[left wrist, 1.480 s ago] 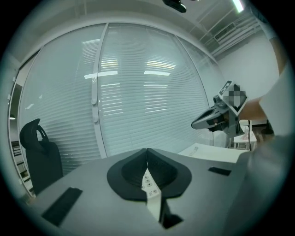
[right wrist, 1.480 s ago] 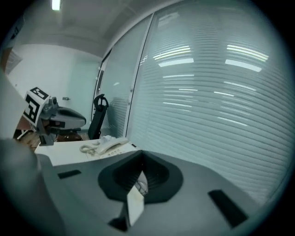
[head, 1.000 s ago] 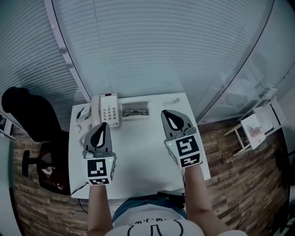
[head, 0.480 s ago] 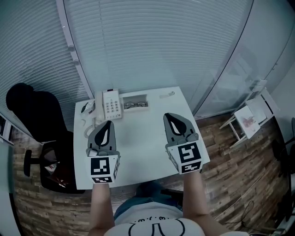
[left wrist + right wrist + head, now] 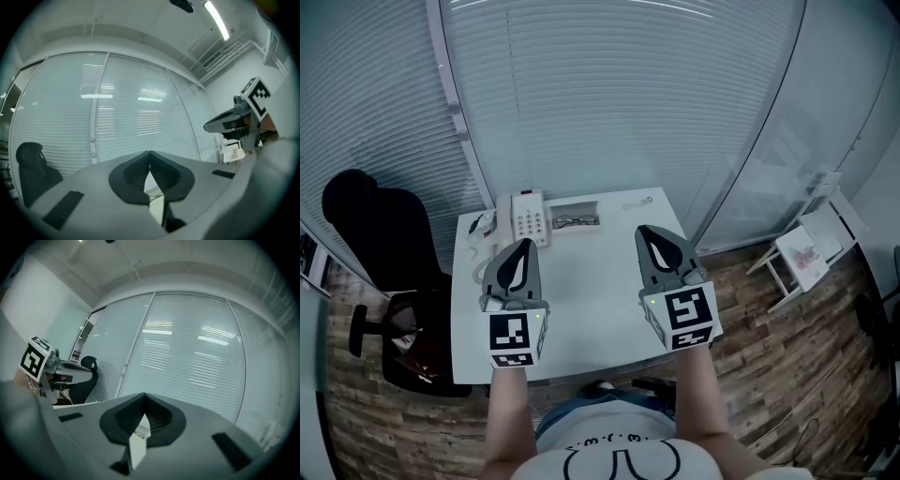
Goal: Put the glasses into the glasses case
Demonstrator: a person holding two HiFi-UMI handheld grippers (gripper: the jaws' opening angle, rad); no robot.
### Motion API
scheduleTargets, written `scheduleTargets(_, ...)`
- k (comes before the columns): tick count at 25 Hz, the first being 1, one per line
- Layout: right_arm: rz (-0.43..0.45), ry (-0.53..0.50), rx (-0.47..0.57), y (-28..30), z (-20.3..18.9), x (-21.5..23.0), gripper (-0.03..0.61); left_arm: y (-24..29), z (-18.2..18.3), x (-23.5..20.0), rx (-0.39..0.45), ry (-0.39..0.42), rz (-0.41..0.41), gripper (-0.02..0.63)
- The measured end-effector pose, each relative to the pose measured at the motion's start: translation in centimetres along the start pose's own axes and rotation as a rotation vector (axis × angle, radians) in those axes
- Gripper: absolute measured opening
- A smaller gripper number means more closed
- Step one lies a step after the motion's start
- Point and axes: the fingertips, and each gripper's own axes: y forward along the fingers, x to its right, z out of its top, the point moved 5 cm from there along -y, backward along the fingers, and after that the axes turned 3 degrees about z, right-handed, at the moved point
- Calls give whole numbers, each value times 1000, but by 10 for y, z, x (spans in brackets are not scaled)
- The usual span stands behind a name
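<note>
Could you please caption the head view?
Left gripper and right gripper, both shut, hover above table; glasses beyond.

A white table (image 5: 581,305) is set against closed blinds (image 5: 619,103); a black office chair (image 5: 366,220) is placed at its left. The floor (image 5: 384,431) is laid with wood planks; a ceiling strip light (image 5: 217,19) is lit.

No word, brand or number can be read with certainty. A black-and-white square marker (image 5: 511,339) is carried on the cube of the left gripper (image 5: 525,244), at 7 o'clock in the head view. Another is carried by the right gripper (image 5: 644,230), at 5 o'clock. Only patterns are shown, no letters. Keys are seen on the phone (image 5: 528,218) at 11 o'clock on the table (image 5: 581,300), but their digits are too small to be read. A print is borne on the shirt (image 5: 605,461) at 6 o'clock; its characters cannot be made out.
</note>
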Motion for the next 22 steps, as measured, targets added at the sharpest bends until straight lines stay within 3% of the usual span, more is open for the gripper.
scheduleTargets(22,16,-13,61,-6,15,26,9,5,18,7,13,21,48,17)
